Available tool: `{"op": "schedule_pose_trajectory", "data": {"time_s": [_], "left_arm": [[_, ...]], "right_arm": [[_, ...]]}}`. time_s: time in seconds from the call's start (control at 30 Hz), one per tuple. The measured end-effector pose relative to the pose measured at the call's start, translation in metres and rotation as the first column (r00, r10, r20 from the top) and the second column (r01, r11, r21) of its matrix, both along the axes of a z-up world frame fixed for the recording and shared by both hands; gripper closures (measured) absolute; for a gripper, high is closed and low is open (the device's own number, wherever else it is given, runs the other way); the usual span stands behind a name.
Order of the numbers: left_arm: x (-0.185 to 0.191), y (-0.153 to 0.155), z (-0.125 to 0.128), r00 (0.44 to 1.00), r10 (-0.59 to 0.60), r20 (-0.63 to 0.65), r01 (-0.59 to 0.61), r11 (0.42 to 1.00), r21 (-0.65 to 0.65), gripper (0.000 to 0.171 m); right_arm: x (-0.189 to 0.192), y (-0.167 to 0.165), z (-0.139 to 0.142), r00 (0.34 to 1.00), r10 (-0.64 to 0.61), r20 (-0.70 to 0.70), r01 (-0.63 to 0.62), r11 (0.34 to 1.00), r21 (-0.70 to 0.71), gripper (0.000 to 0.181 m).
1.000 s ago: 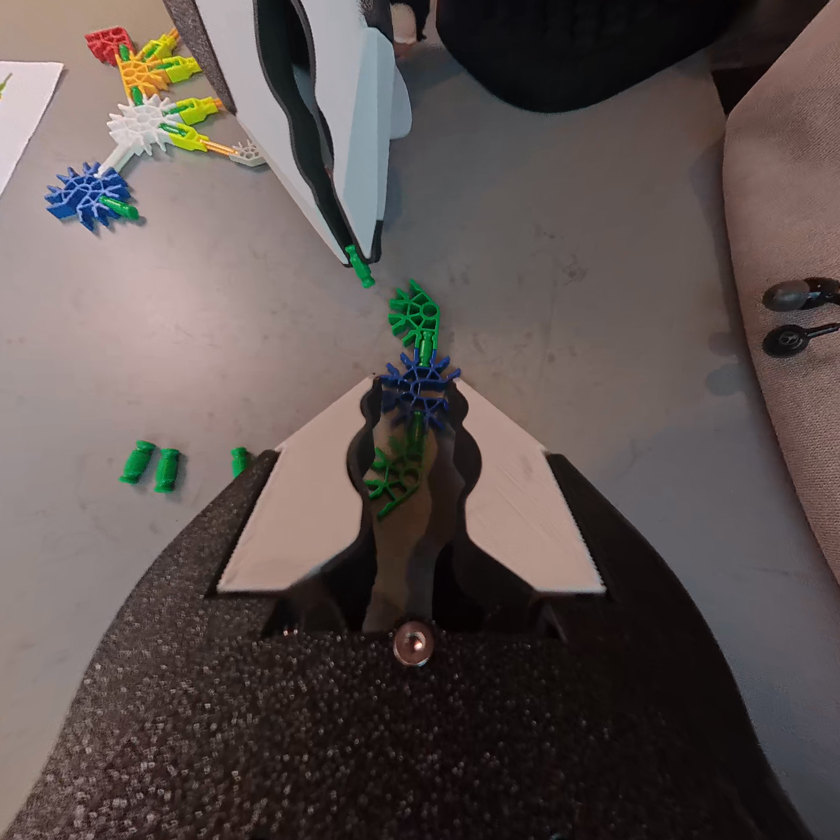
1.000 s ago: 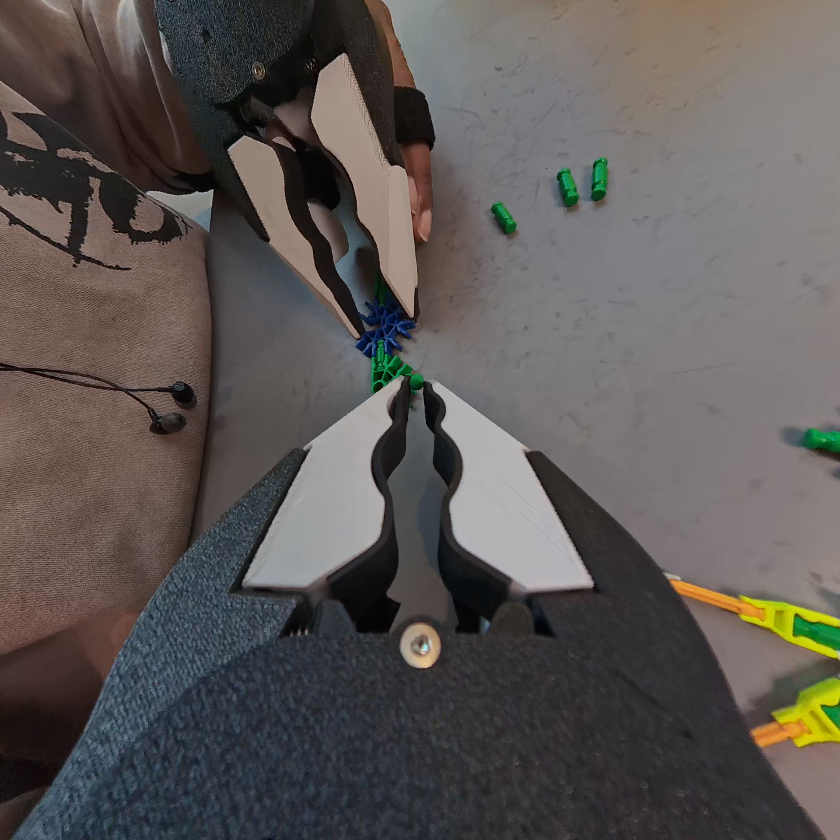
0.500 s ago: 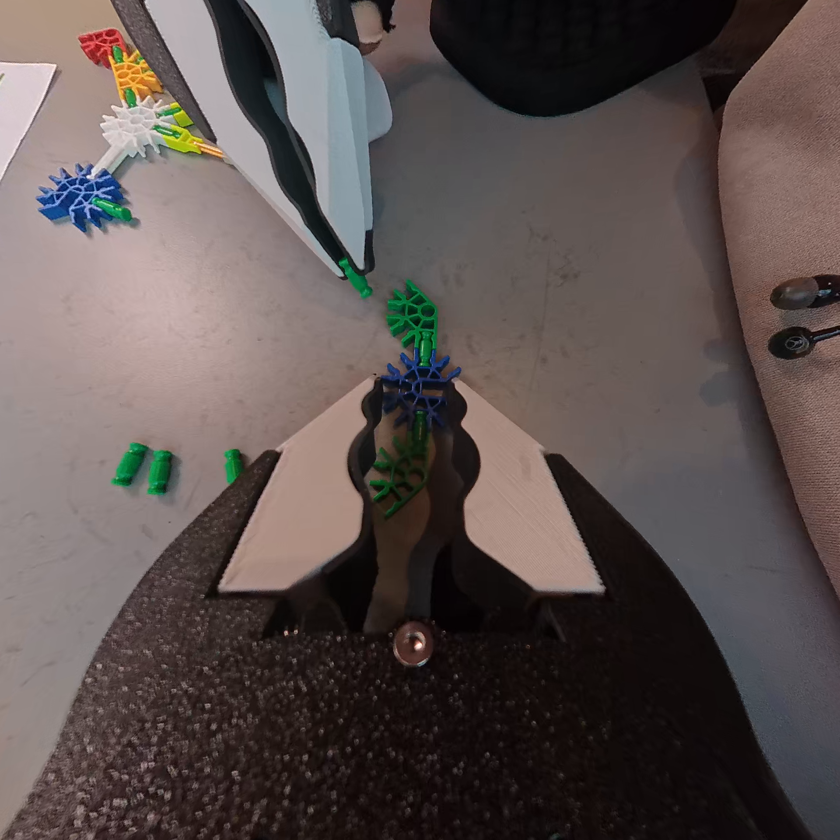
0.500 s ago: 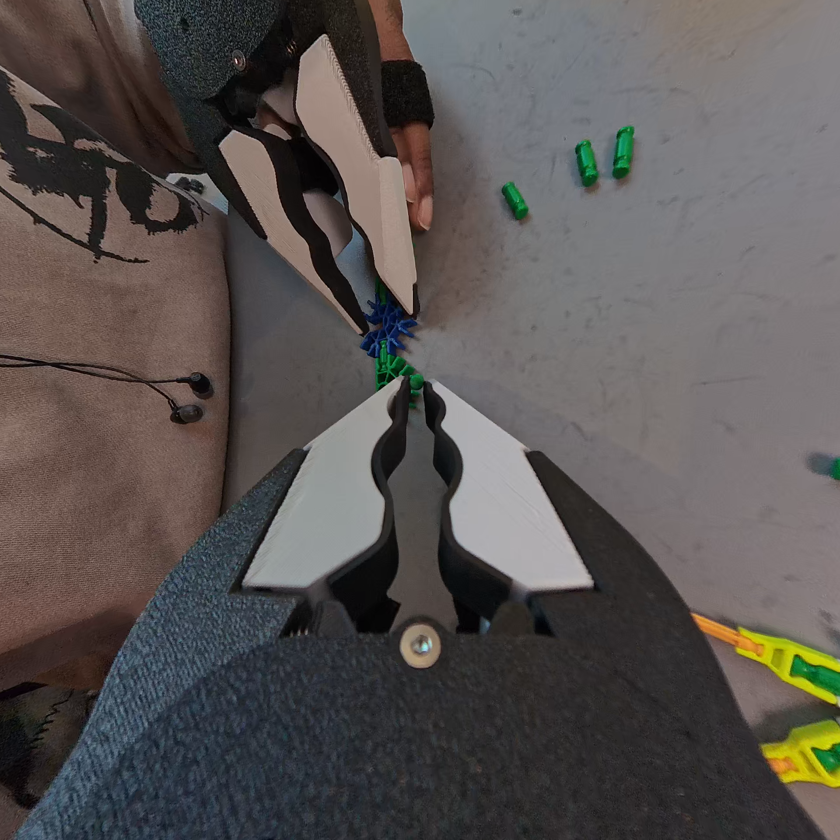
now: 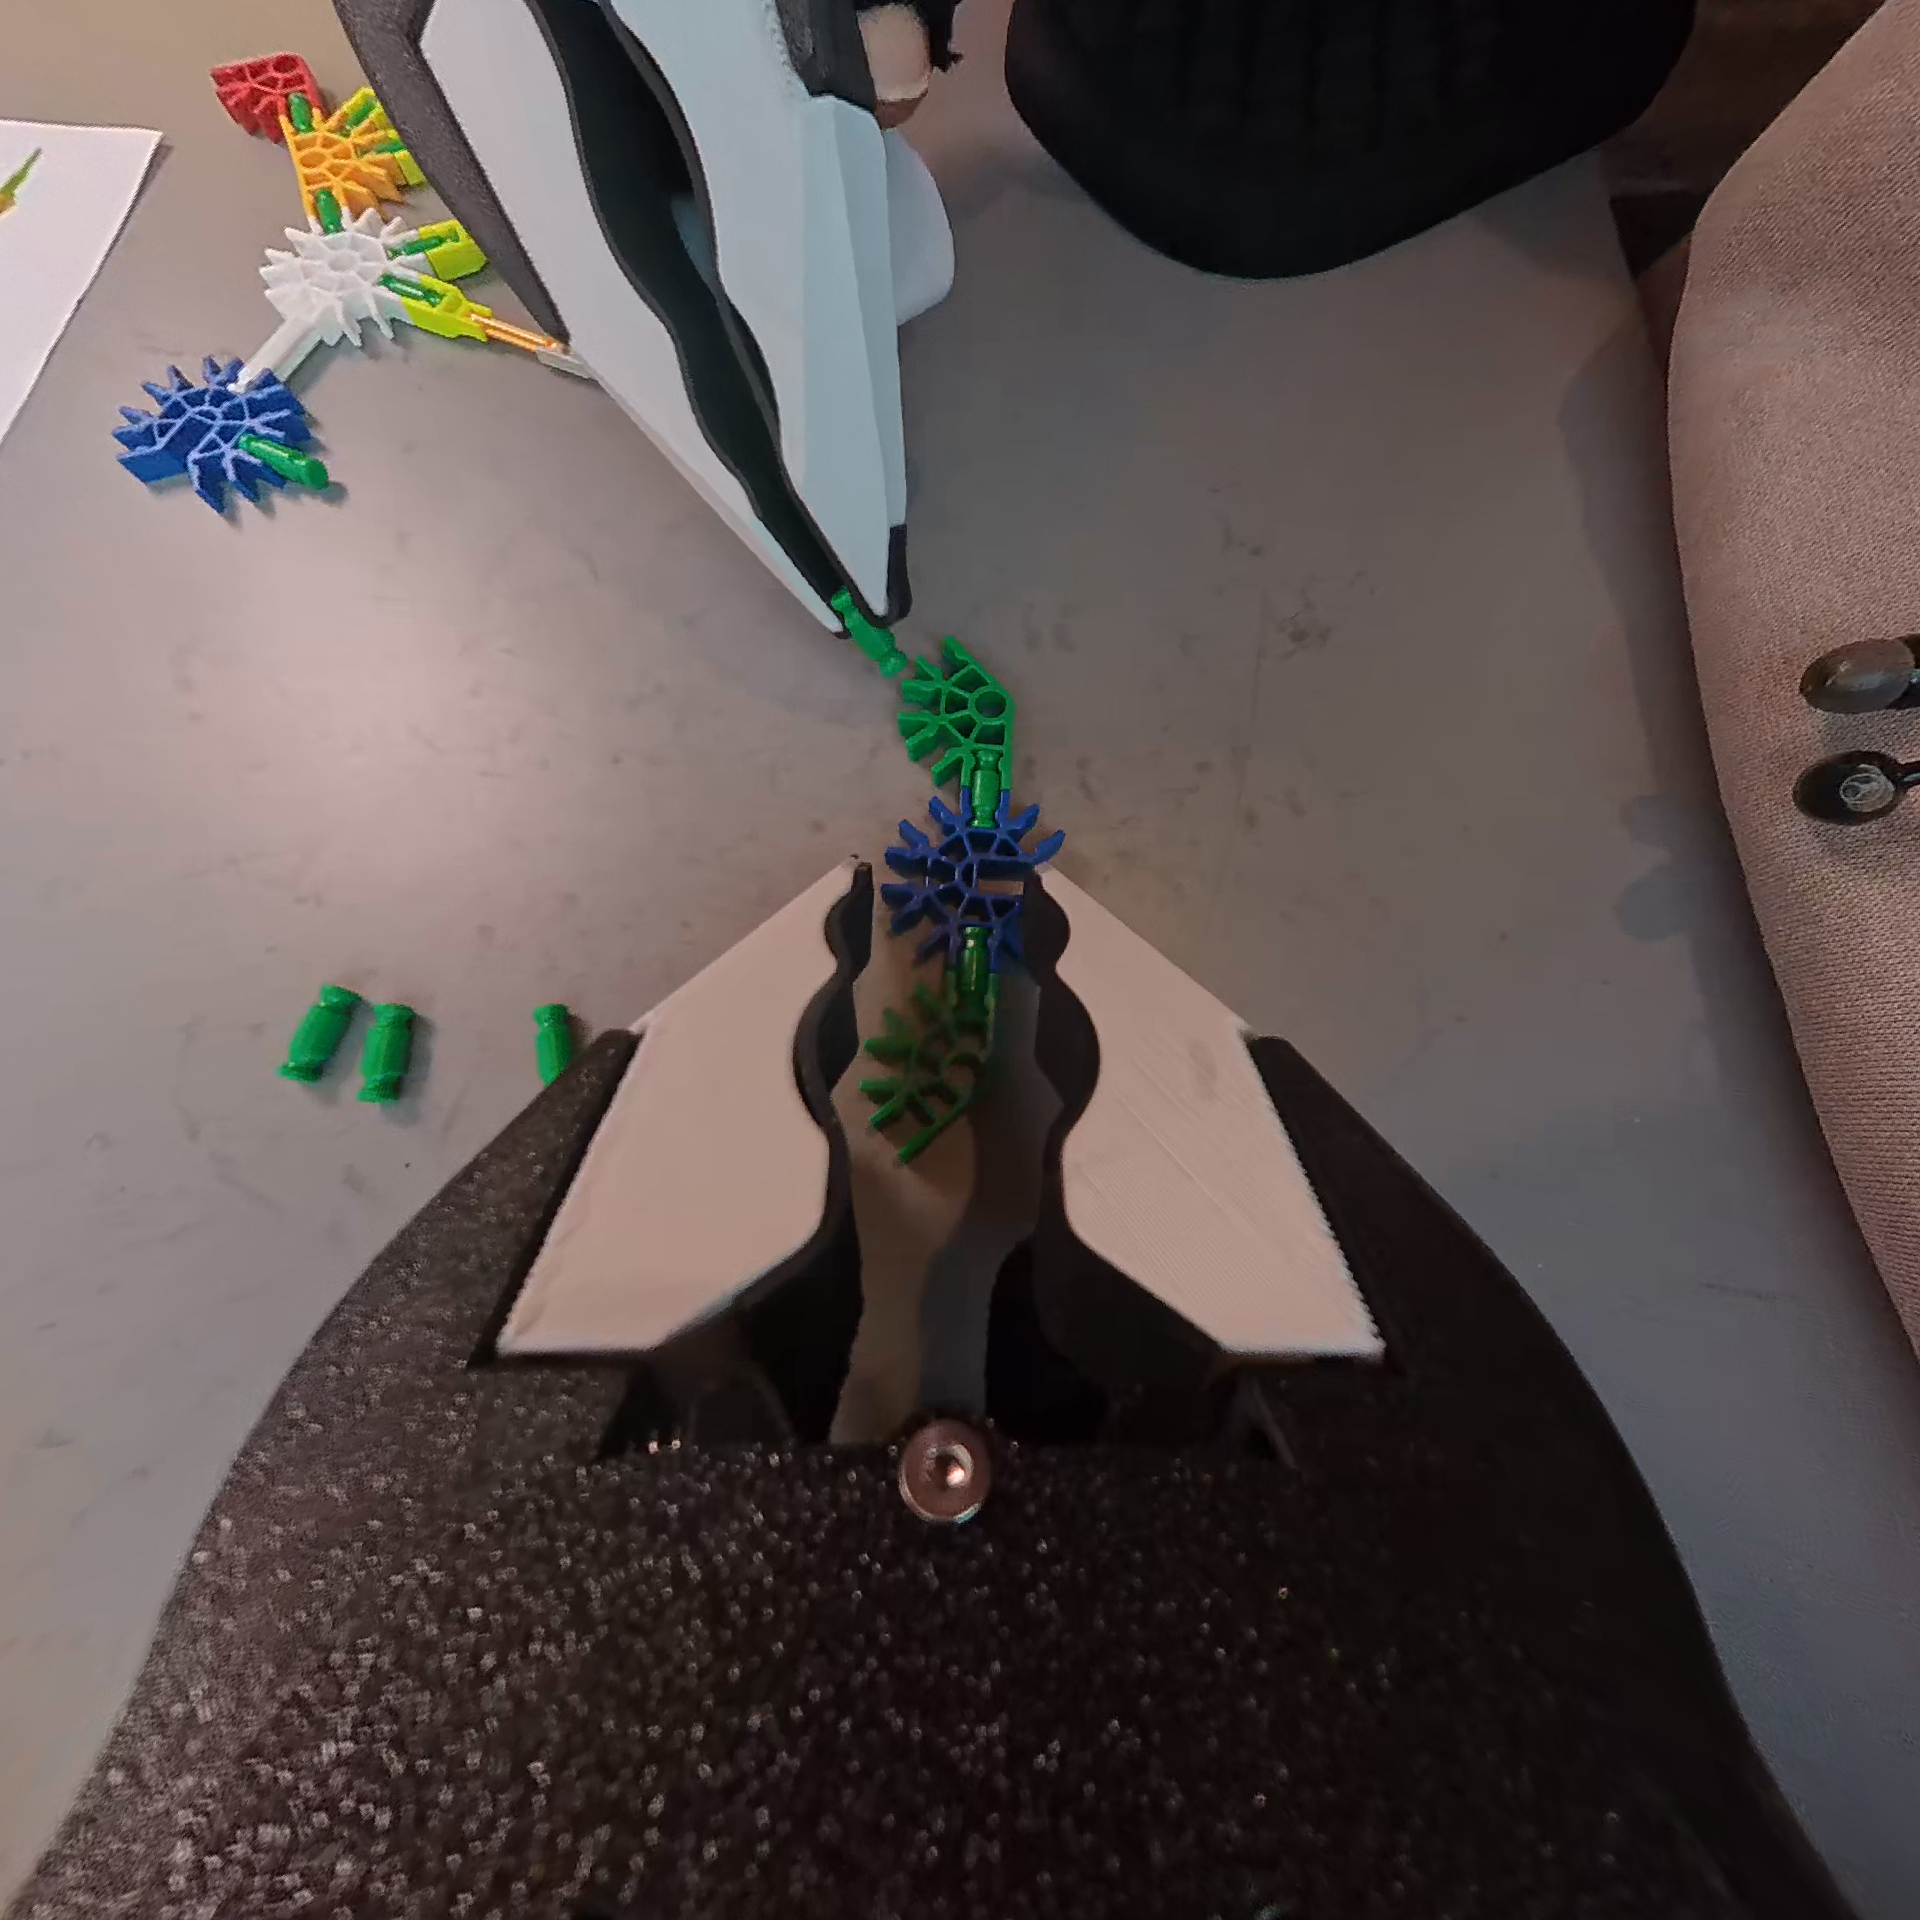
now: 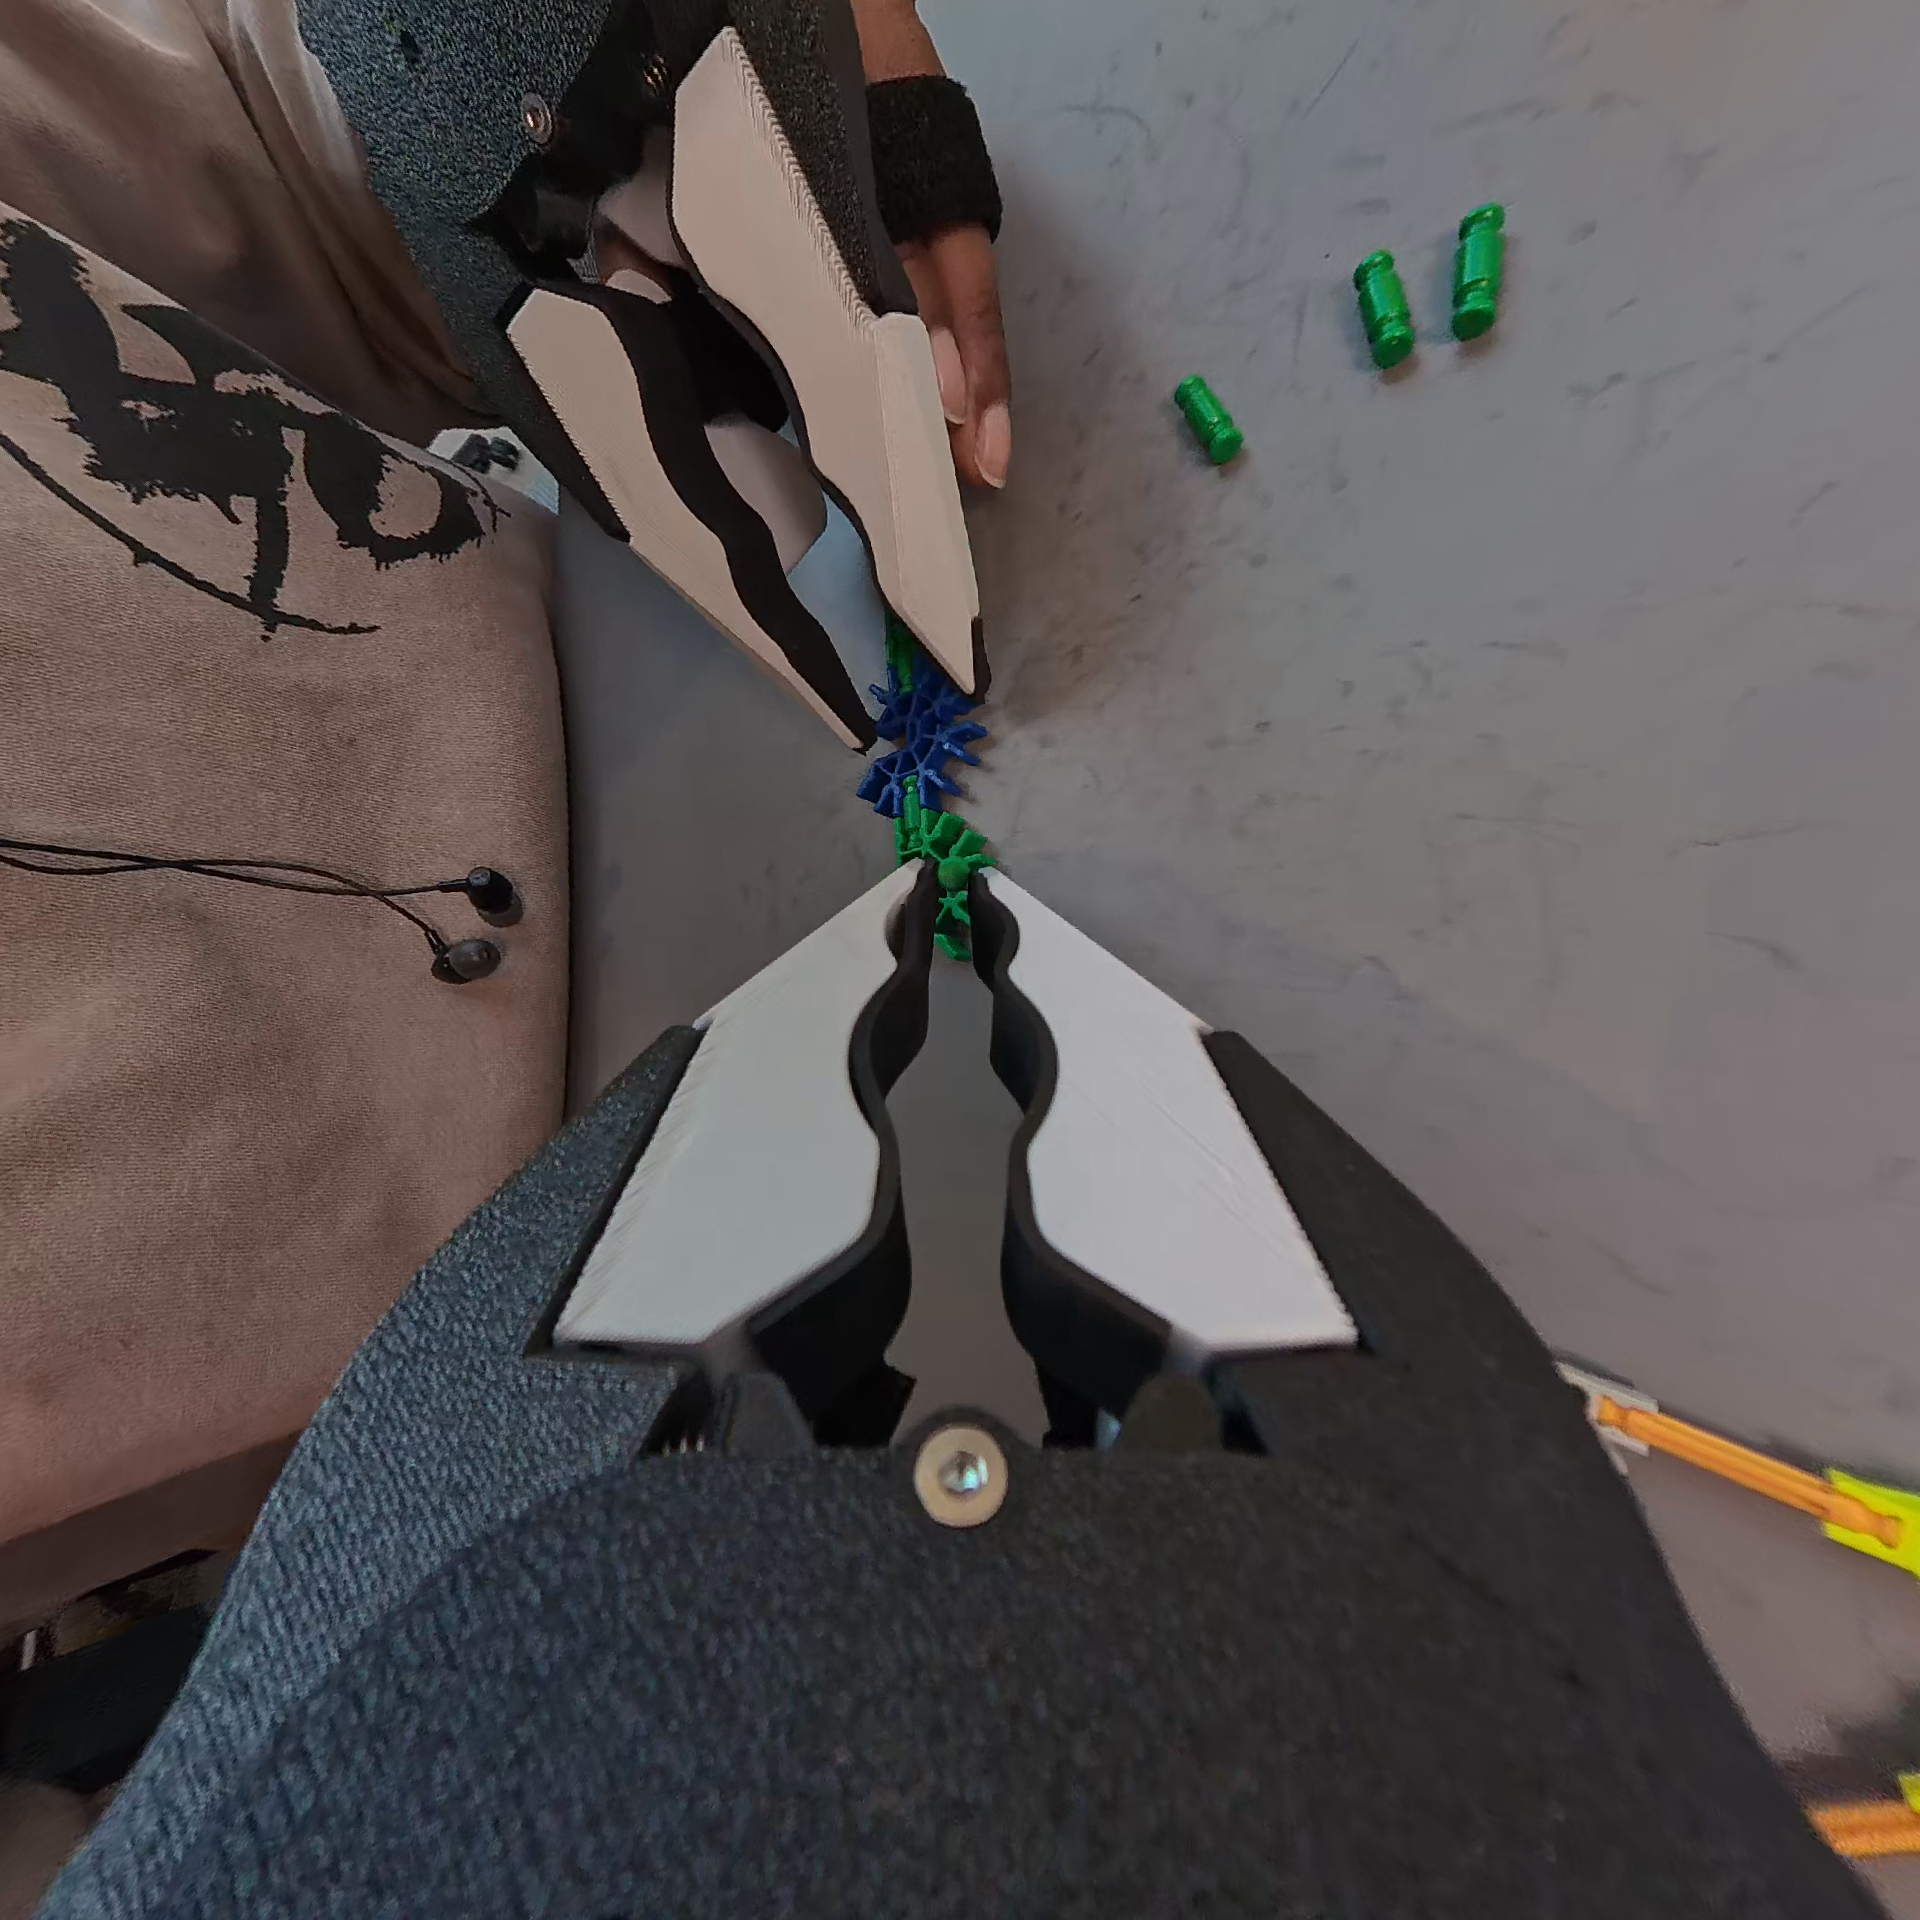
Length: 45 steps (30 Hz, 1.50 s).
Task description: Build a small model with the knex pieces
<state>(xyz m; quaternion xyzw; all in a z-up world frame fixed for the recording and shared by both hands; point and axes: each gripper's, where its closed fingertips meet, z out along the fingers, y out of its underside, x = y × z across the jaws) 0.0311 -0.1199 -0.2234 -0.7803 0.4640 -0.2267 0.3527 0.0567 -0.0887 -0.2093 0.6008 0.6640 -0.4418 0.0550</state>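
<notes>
Two grippers meet over one small chain of toy connectors on the grey table (image 5: 1299,436). The left gripper (image 5: 951,883) pinches the blue snowflake connector (image 5: 971,868) – jaws closed on it. The right gripper (image 6: 951,883), nearly closed, nips a short green rod (image 5: 871,636) whose tip touches the chain's far green connector (image 5: 961,712). Three loose green rods (image 5: 348,1055) lie apart.

Three loose green rods (image 5: 379,1049), colourful connector assembly (image 5: 312,281), white paper sheet (image 5: 57,239), black earbuds (image 6: 473,925) on beige cloth (image 6: 260,1039), grey tabletop (image 5: 1299,520)
</notes>
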Motion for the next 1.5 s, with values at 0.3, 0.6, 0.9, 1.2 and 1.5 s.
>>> {"op": "schedule_pose_trajectory", "data": {"time_s": [0.3, 0.6, 0.9, 1.2, 1.5], "left_arm": [[0.002, -0.002, -0.002, 1.000, -0.004, -0.010, 0.004, 1.000, -0.004, 0.145], [0.002, -0.002, -0.002, 1.000, -0.004, -0.020, 0.005, 1.000, 0.001, 0.145], [0.003, -0.004, -0.003, 1.000, -0.012, -0.022, 0.012, 1.000, 0.001, 0.145], [0.004, -0.004, -0.003, 1.000, -0.018, -0.018, 0.018, 1.000, 0.001, 0.145], [0.005, -0.006, -0.003, 0.999, -0.032, -0.013, 0.032, 0.999, 0.012, 0.145]], "right_arm": [[0.004, -0.008, -0.009, 0.997, 0.031, 0.077, -0.031, 1.000, -0.001, 0.176], [0.005, -0.008, -0.015, 0.978, 0.113, 0.173, -0.123, 0.991, 0.047, 0.172], [0.007, -0.013, -0.014, 0.931, 0.279, 0.235, -0.285, 0.959, -0.008, 0.176], [0.010, -0.015, -0.014, 0.838, 0.457, 0.299, -0.483, 0.875, 0.015, 0.176], [0.011, -0.022, -0.013, 0.793, 0.556, 0.249, -0.579, 0.815, 0.027, 0.176]]}}
